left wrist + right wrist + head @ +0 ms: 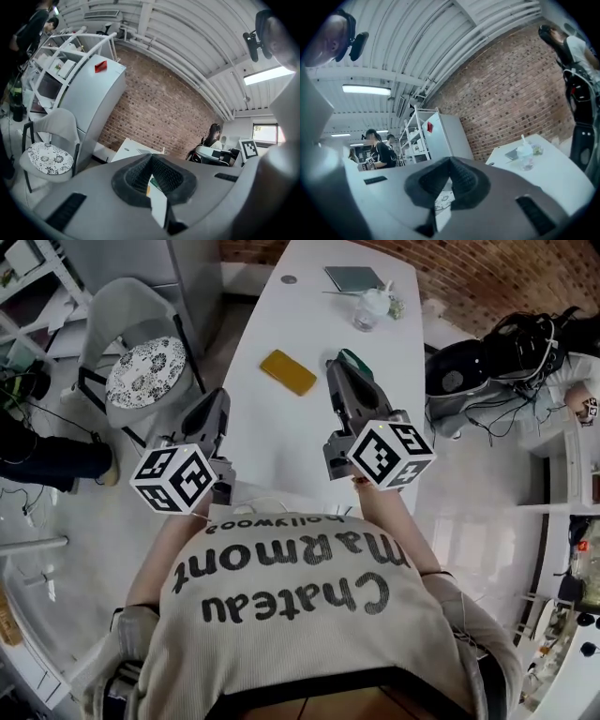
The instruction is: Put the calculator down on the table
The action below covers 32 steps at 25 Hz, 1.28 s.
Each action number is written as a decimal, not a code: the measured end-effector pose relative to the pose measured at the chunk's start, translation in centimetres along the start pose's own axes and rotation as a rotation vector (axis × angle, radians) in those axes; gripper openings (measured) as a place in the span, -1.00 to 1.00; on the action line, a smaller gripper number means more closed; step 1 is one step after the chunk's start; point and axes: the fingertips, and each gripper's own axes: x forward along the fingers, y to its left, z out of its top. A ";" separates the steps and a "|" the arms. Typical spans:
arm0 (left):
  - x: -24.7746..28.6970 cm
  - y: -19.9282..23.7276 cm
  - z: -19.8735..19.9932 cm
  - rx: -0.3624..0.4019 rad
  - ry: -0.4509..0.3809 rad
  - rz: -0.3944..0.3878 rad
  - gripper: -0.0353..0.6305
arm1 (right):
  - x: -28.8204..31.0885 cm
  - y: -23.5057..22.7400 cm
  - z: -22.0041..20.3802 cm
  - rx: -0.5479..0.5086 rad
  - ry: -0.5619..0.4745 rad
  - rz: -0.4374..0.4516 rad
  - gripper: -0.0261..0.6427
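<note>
Calculator, apparently the flat yellow slab (288, 371), lies flat on the white table (281, 451), held by neither tool. It sits at about 1 o'clock from the left tool (218, 397) and 10 o'clock from the right tool (339, 360), near both but apart from them. Each tool's jaws meet at the tips with nothing between them. A dark green thing (352, 357) shows just beside the right tool's tip, partly hidden. At 12 o'clock, further up the table, stands a lidded cup (371, 308).
</note>
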 end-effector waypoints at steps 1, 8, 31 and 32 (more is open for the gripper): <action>-0.2 -0.4 -0.4 0.003 0.005 0.012 -0.89 | -0.4 -0.2 -0.1 -0.003 0.007 0.008 -0.91; -2.3 -3.8 -2.4 0.001 -0.003 0.056 -0.89 | -3.7 -0.7 -1.2 -0.031 0.062 0.056 -0.91; -5.9 -8.2 -6.2 -0.005 -0.023 0.159 -0.89 | -8.4 -1.9 -3.2 -0.034 0.128 0.155 -0.91; -5.8 -8.3 -6.3 -0.006 -0.021 0.160 -0.89 | -8.4 -2.0 -3.3 -0.031 0.130 0.156 -0.91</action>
